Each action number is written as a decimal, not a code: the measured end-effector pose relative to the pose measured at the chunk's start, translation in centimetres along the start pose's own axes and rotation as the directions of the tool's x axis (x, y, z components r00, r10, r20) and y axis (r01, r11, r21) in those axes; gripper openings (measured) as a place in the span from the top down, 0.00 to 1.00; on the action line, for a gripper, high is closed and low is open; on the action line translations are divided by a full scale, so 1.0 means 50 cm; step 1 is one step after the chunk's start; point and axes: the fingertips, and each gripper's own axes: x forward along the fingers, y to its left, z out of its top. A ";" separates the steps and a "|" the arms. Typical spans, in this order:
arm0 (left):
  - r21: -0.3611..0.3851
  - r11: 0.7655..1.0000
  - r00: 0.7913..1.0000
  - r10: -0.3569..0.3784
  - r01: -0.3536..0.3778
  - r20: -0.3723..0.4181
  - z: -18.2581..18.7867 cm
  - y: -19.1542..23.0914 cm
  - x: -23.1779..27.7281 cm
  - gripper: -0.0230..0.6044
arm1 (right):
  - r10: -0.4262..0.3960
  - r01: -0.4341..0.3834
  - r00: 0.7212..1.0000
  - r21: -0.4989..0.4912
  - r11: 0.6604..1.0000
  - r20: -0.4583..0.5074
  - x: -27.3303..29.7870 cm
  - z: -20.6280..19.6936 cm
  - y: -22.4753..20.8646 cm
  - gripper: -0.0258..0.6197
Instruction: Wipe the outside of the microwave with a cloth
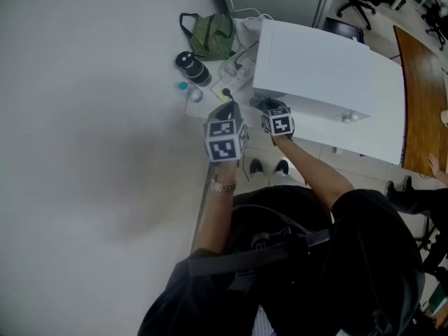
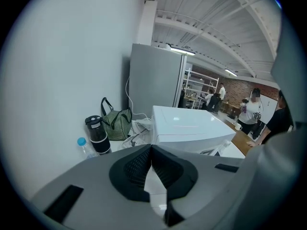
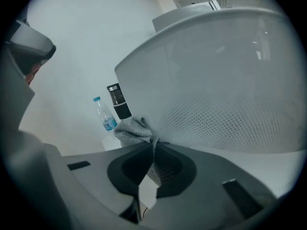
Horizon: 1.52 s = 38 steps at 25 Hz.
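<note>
The white microwave (image 1: 329,82) stands on the counter at upper right in the head view. My right gripper (image 3: 154,145) is shut on a grey cloth (image 3: 133,130), and the cloth is pressed against the microwave's dotted door panel (image 3: 230,90). From the head view, the right gripper (image 1: 274,112) is at the microwave's near left corner, with a bit of the cloth (image 1: 262,104) showing. My left gripper (image 1: 225,116) hangs just left of it, away from the microwave (image 2: 187,126). Its fingertips (image 2: 146,152) meet, and nothing is between them.
Left of the microwave stand a green striped bag (image 1: 210,35), a black flask (image 1: 193,67) and a small water bottle (image 1: 189,92), with white cables (image 1: 238,65) behind. A grey wall fills the left. A wooden table (image 1: 420,96) and other people are at far right.
</note>
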 end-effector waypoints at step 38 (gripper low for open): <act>0.131 0.913 0.921 -0.375 0.387 -0.105 -0.159 -0.344 -0.192 0.99 | -0.101 0.063 0.975 0.192 0.979 0.199 -0.624 -0.048 0.026 0.94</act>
